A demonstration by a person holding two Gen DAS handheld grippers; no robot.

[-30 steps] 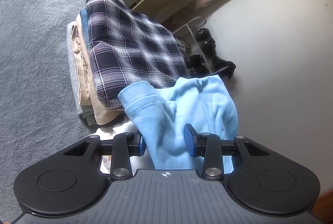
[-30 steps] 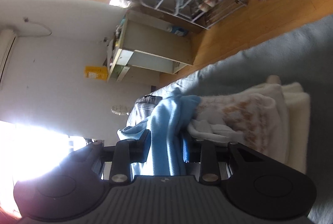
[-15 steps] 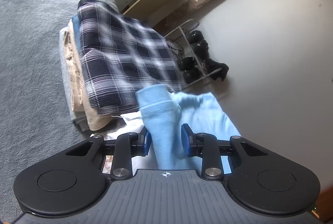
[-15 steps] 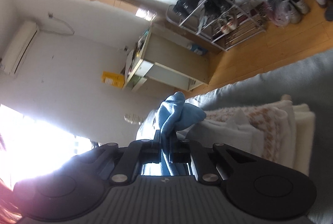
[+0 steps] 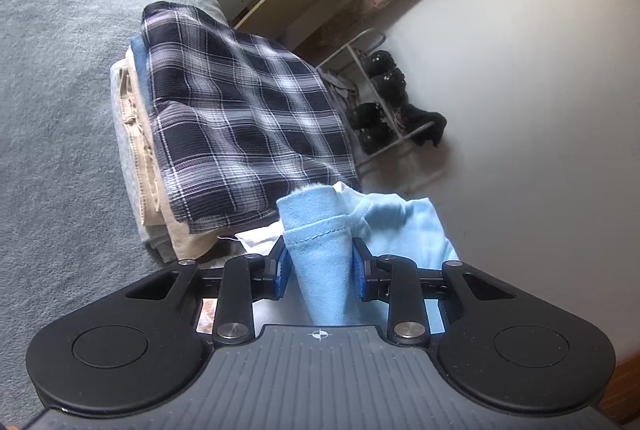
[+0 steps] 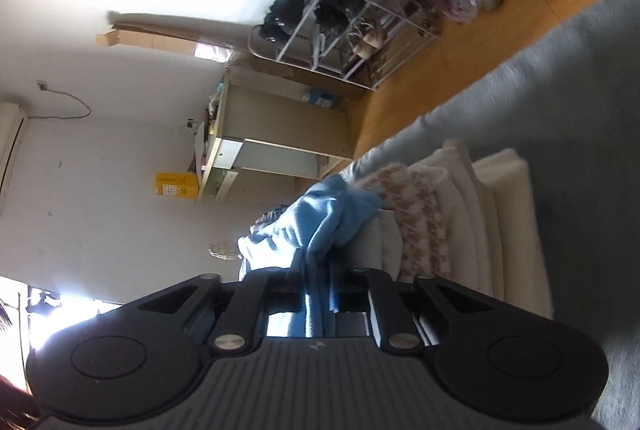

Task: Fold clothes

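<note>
A light blue garment point(image 5: 320, 250) stands bunched between the blue pads of my left gripper point(image 5: 320, 270), which is shut on it; the rest of the cloth spreads out to the right behind the jaws. In the right wrist view the same light blue garment point(image 6: 320, 214) runs forward from my right gripper point(image 6: 318, 282). Its jaws are opening, with a narrow fold of the cloth still caught between them. A folded stack topped by a dark plaid garment point(image 5: 240, 118) lies on the grey bed cover point(image 5: 60, 70) just beyond the left gripper.
A stack of cream and pink-patterned folded pieces point(image 6: 424, 222) lies on the bed beside the right gripper. A white cloth point(image 5: 256, 236) peeks out under the plaid stack. Past the bed stand a shoe rack point(image 6: 340, 10) and a shelf unit point(image 6: 272, 134) on a wooden floor.
The blue cloth in the left jaws has drawn in from a wide spread to a narrow bunched fold. The right jaws closed tight on the cloth, then widened a little, and the right view shifted sideways.
</note>
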